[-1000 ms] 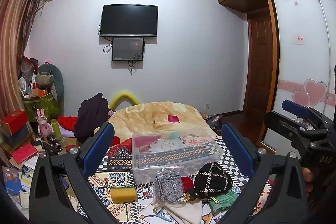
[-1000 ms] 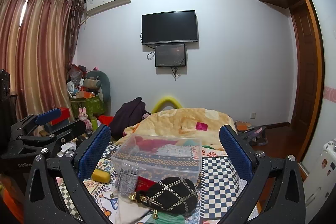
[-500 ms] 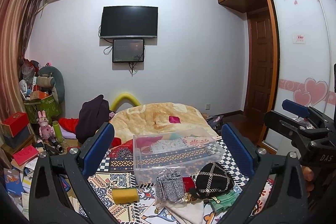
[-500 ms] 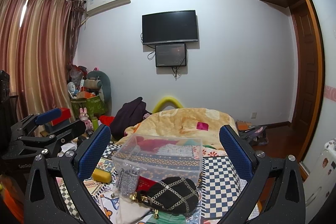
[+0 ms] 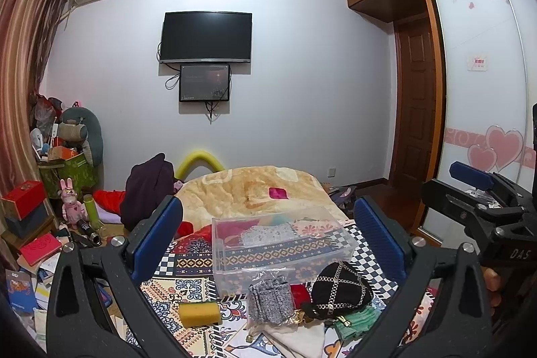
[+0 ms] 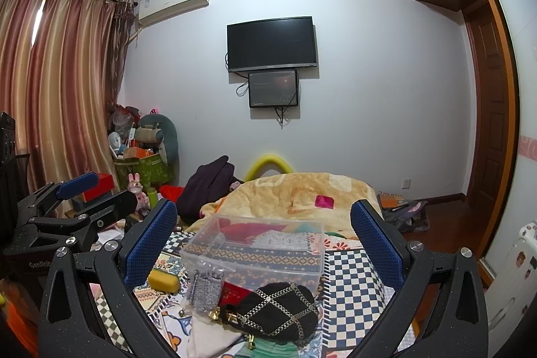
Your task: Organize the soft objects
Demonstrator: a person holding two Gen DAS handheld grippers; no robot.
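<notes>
A clear plastic box (image 5: pixel 282 244) (image 6: pixel 255 250) sits on a patterned bedspread (image 5: pixel 188 260). In front of it lie a yellow sponge (image 5: pixel 199 313) (image 6: pixel 163 280), a grey knit item in a clear bag (image 5: pixel 270 299) (image 6: pixel 205 287), a red item (image 5: pixel 299 292), a black pouch with chain pattern (image 5: pixel 340 289) (image 6: pixel 275 307), a white cloth (image 5: pixel 298 338) and a green cloth (image 5: pixel 357 319). My left gripper (image 5: pixel 268 244) is open and empty, held above and behind the pile. My right gripper (image 6: pixel 263 240) is open and empty, to the right of the left one.
A yellow quilt (image 5: pixel 255 190) and a dark garment (image 5: pixel 147 183) lie beyond the box. Boxes, toys and books clutter the floor at left (image 5: pixel 40 223). A wardrobe with sliding doors (image 5: pixel 486 89) stands at right. A TV (image 5: pixel 206 37) hangs on the far wall.
Both views have drifted very slightly; the objects on the bed have not moved and both grippers stay open.
</notes>
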